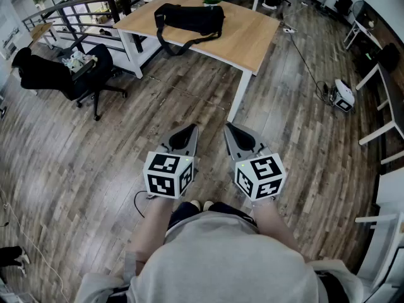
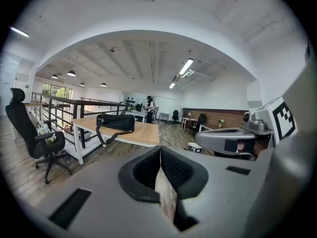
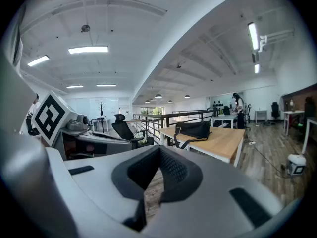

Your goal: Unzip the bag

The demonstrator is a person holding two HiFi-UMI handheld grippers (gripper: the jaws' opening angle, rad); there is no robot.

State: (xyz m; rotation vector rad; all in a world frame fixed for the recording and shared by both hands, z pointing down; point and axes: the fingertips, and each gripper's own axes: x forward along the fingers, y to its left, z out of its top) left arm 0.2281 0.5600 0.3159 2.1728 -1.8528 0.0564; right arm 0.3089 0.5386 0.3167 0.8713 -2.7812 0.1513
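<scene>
A black bag (image 1: 189,16) with a long strap lies on a light wooden table (image 1: 252,40) far ahead of me; the bag (image 2: 116,122) shows at middle left in the left gripper view and the bag (image 3: 193,129) right of centre in the right gripper view. My left gripper (image 1: 191,129) and right gripper (image 1: 228,127) are held side by side over the wood floor, well short of the table. Both are shut with nothing between the pads. The left gripper (image 2: 159,150) and right gripper (image 3: 158,150) point toward the table.
A black office chair (image 1: 60,74) with items on its seat stands at the left. A dark railing (image 1: 82,8) runs behind the table. A cable and a small white device (image 1: 343,95) lie on the floor at right. White desks (image 1: 385,125) line the right edge.
</scene>
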